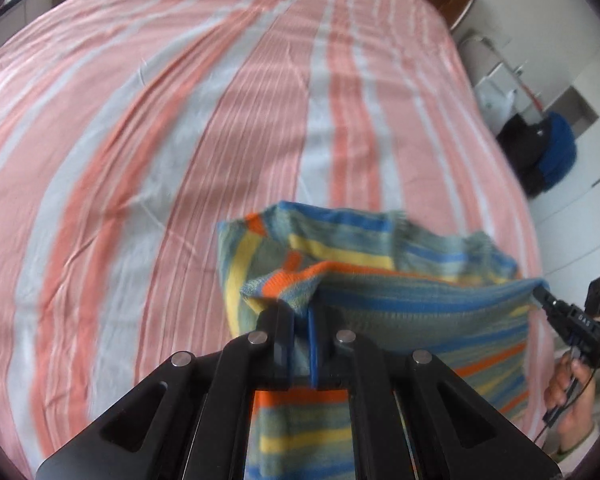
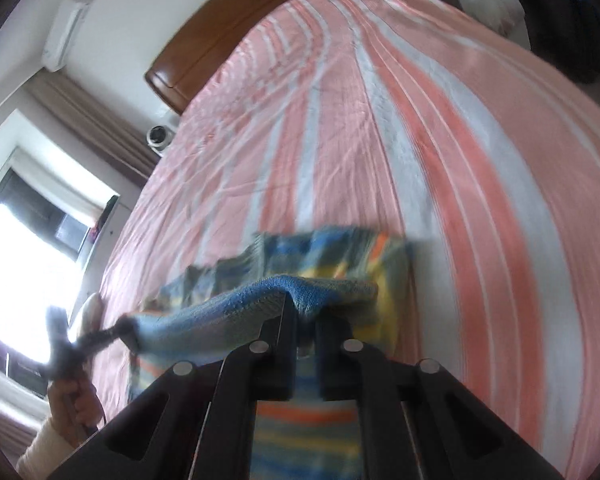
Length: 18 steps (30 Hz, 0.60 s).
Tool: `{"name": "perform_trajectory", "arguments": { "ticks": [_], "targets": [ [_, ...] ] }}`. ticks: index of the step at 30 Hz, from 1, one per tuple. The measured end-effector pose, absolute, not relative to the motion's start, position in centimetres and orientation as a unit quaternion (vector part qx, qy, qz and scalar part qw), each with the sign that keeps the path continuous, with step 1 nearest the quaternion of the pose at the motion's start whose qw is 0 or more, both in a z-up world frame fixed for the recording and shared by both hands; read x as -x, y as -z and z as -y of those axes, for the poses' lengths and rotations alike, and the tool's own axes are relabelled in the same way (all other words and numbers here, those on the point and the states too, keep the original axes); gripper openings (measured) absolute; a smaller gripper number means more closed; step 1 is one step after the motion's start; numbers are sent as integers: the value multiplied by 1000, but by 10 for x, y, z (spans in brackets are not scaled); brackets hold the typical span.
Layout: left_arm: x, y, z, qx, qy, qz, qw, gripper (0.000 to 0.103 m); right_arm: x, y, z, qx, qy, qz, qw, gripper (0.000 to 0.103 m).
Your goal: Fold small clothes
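Observation:
A small knit garment [image 1: 400,292] striped in blue, yellow, orange and grey-green is stretched by its top edge between both grippers, above the bed. My left gripper [image 1: 296,312] is shut on one corner of that edge. My right gripper [image 1: 538,294] pinches the other corner, with a hand [image 1: 572,392] behind it. In the right wrist view my right gripper [image 2: 304,312] is shut on the garment's blue edge [image 2: 220,316], and the blurred left gripper [image 2: 120,330] holds the far end. The rest of the cloth hangs below the jaws, and its far part rests on the sheet.
The bed has a pink and white striped sheet [image 1: 180,120] with a wooden headboard [image 2: 204,52] at its far end. Dark bags and a blue item [image 1: 556,148] stand beside the bed. A bright window [image 2: 20,260] lies on the other side.

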<state>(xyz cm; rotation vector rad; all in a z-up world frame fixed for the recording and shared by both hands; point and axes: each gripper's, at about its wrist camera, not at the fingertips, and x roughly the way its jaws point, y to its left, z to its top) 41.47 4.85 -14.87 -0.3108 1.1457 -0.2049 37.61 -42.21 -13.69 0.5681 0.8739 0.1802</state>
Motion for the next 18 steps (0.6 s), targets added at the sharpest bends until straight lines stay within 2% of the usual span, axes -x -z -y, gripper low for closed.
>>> {"name": "perform_trajectory", "arguments": {
  "ticks": [3, 5, 6, 7, 10, 12, 15, 18],
  "targets": [
    [-433, 152, -63, 199, 85, -530, 820, 16, -402, 161, 429, -300, -88, -438, 843, 8],
    [-441, 150, -83, 271, 81, -508, 814, 50, -408, 168, 441, -336, -81, -417, 840, 14],
    [-439, 143, -94, 290, 66, -487, 821, 74, -407, 168, 449, -362, -78, -398, 839, 17],
    [-434, 134, -101, 294, 54, -468, 832, 79, -403, 165, 459, -397, -81, -368, 837, 23],
    [-424, 116, -111, 254, 73, -464, 846, 79, -392, 147, 470, -411, -88, -337, 842, 25],
    [-414, 113, -110, 213, 90, -477, 848, 79, -385, 127, 463, -351, -103, -356, 860, 25],
    [-393, 115, -95, 158, 152, -509, 833, 79, -378, 111, 431, -250, -141, -415, 863, 25],
    [-386, 135, -56, 94, 218, -567, 789, 79, -390, 120, 388, -189, -178, -497, 828, 25]
  ]
}}
